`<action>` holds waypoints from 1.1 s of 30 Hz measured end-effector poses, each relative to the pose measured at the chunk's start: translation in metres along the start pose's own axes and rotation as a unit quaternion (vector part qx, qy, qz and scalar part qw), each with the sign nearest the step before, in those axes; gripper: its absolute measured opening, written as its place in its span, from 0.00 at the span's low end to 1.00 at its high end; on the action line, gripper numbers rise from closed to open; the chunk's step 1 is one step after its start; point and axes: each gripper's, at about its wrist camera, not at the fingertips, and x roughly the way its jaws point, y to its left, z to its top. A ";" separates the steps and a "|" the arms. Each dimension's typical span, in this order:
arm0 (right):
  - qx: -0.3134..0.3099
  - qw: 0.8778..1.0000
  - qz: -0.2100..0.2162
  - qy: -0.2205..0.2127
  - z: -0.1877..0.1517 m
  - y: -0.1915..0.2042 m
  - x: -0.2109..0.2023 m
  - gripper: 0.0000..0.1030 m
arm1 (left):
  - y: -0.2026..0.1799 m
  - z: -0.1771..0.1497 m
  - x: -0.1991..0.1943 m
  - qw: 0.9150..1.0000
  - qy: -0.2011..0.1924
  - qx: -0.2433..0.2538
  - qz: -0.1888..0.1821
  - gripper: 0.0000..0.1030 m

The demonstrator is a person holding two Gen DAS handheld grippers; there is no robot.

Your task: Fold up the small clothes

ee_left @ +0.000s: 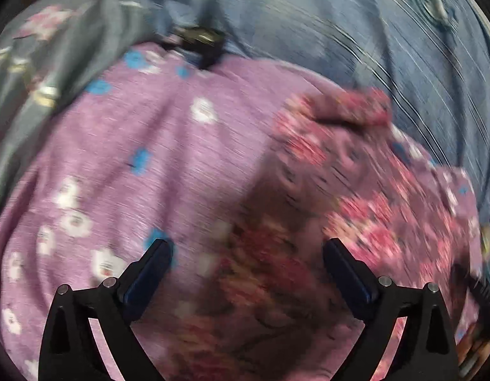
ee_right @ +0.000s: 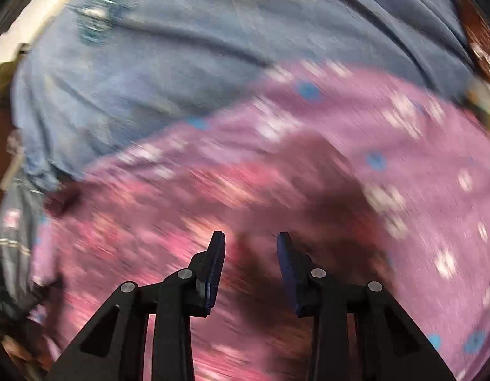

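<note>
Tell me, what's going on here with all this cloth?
A person holds two grippers over a pile of clothes on a blue sheet. The left gripper and the right gripper are both open and grip nothing. Below them lies a purple cloth with white and blue flowers, and on it a pink flowered garment. The pictures are blurred, so how far the folding has got cannot be told.

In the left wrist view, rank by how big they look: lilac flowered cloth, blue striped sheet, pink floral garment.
1. lilac flowered cloth
2. blue striped sheet
3. pink floral garment
The top two look close; fisheye stretch and blur make that order unsure.
</note>
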 end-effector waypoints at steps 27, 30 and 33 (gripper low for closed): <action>-0.093 0.978 0.188 -0.014 0.043 0.165 0.029 0.30 | -0.003 0.018 -0.037 0.994 -0.076 0.073 0.011 0.91; -0.093 0.985 0.139 -0.032 0.017 0.112 -0.013 0.30 | -0.023 0.004 -0.044 0.991 -0.079 0.105 -0.023 0.91; -0.073 0.994 0.079 -0.025 -0.013 0.066 -0.034 0.30 | -0.042 -0.011 -0.030 0.989 -0.048 0.136 -0.021 0.91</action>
